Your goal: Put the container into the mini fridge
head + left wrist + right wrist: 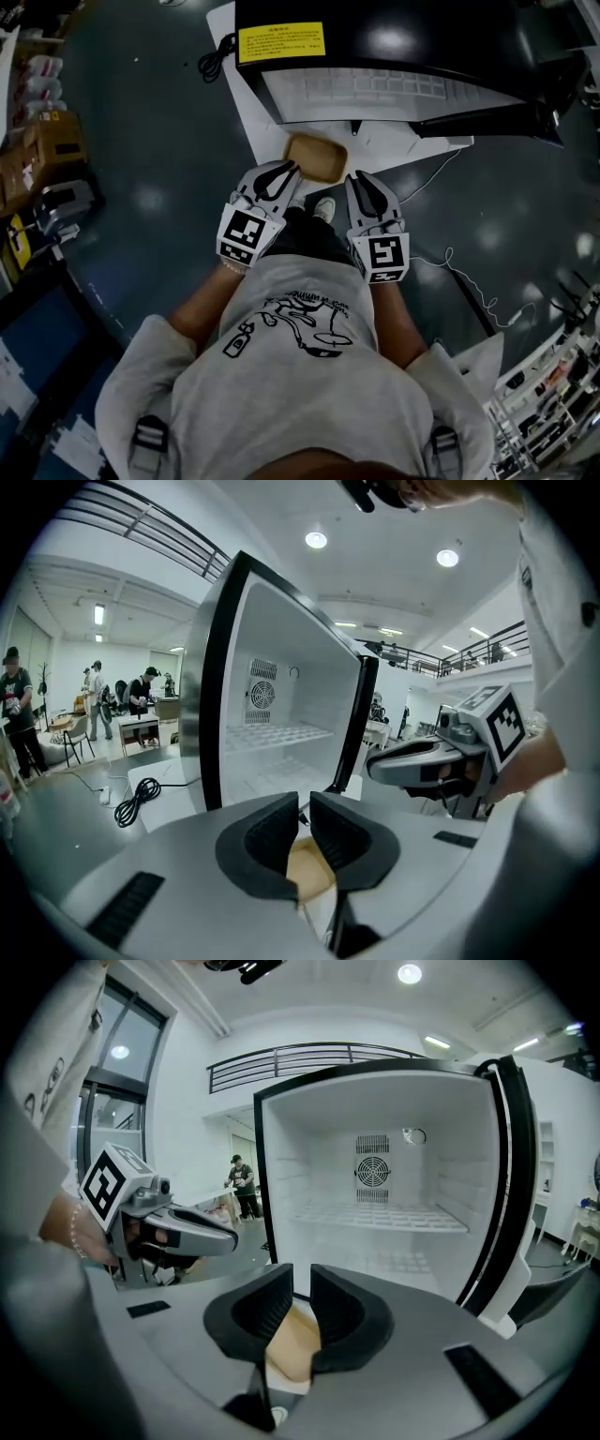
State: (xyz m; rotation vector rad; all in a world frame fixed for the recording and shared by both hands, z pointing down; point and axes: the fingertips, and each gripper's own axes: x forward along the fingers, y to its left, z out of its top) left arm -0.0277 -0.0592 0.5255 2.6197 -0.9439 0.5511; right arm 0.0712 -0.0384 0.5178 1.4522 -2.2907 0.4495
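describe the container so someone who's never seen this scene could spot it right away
Find the open mini fridge, black outside and white inside, standing on a white board. On that board, just before the fridge's opening, lies the container: a shallow tan tray with rounded corners, the only brown thing there, between the left gripper and right gripper.

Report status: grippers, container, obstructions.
Left gripper, right gripper slightly open, empty. Tan container on white mat before open mini fridge, ungripped. Nothing blocking fridge opening.
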